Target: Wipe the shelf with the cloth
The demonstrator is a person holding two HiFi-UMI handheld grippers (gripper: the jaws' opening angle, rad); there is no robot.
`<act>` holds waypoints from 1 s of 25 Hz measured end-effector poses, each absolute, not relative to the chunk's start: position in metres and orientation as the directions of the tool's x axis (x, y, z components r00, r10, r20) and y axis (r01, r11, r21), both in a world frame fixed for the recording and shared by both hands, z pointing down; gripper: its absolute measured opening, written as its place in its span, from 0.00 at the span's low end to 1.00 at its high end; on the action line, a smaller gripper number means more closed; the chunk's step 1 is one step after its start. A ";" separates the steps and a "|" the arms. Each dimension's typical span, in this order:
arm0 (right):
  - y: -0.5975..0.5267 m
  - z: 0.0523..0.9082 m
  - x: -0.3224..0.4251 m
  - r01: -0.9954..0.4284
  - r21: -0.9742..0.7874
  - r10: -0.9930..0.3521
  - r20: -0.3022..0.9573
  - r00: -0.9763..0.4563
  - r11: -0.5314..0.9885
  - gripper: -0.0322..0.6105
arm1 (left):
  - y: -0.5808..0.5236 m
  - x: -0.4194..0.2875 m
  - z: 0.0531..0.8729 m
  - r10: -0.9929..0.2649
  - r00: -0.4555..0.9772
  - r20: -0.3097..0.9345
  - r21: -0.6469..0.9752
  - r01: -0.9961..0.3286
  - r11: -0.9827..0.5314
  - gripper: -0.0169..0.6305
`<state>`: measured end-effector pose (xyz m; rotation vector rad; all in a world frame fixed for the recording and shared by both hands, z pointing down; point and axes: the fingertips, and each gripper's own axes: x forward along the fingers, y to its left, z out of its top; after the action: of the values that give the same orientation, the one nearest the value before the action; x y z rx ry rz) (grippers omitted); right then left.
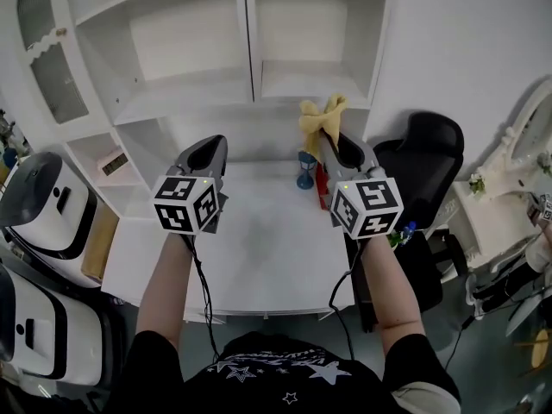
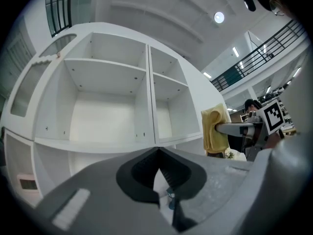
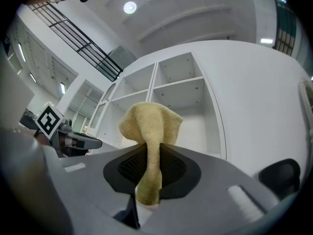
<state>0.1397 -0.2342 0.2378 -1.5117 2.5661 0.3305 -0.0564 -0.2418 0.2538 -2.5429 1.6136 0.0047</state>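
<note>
Your right gripper (image 3: 149, 154) is clamped on the cloth (image 3: 148, 126) (yellow, bunched, poking up past the jaw tips). The cloth is held up in front of the shelf (image 1: 200, 95), near the lower right compartment; contact can't be told. Your left gripper (image 2: 157, 153) is closed on nothing, beside the right one, above the table (image 1: 259, 244).

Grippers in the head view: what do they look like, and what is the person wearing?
Both the left gripper and right gripper are grey, tapering to dark-padded jaws. Each carries a cube with black-and-white square markers and trails a black cable. The person wears a black short-sleeved shirt with white stars.
</note>
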 end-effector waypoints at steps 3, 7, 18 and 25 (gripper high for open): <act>-0.250 0.204 0.132 -0.877 0.161 -0.839 -0.254 -0.481 0.453 0.18 | -0.256 -0.055 0.233 -0.895 0.437 -0.086 -0.120 -0.896 -0.427 0.03; -0.273 0.157 0.125 -0.886 0.194 -0.833 -0.302 -0.463 0.422 0.18 | -0.275 -0.062 0.208 -0.895 0.435 -0.101 -0.131 -0.898 -0.421 0.03; -0.391 0.077 0.097 -0.917 0.169 -0.862 -0.314 -0.398 0.362 0.18 | -0.348 -0.086 0.136 -0.869 0.459 -0.186 -0.122 -0.888 -0.444 0.03; -0.463 0.054 0.069 -0.916 0.201 -0.864 -0.310 -0.397 0.348 0.17 | -0.380 -0.085 0.127 -0.863 0.469 -0.189 -0.138 -0.882 -0.450 0.03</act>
<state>0.0694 -0.4625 0.0544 -1.6330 2.4537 0.5182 -0.0848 -0.3796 0.1274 -2.5006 1.5091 0.1338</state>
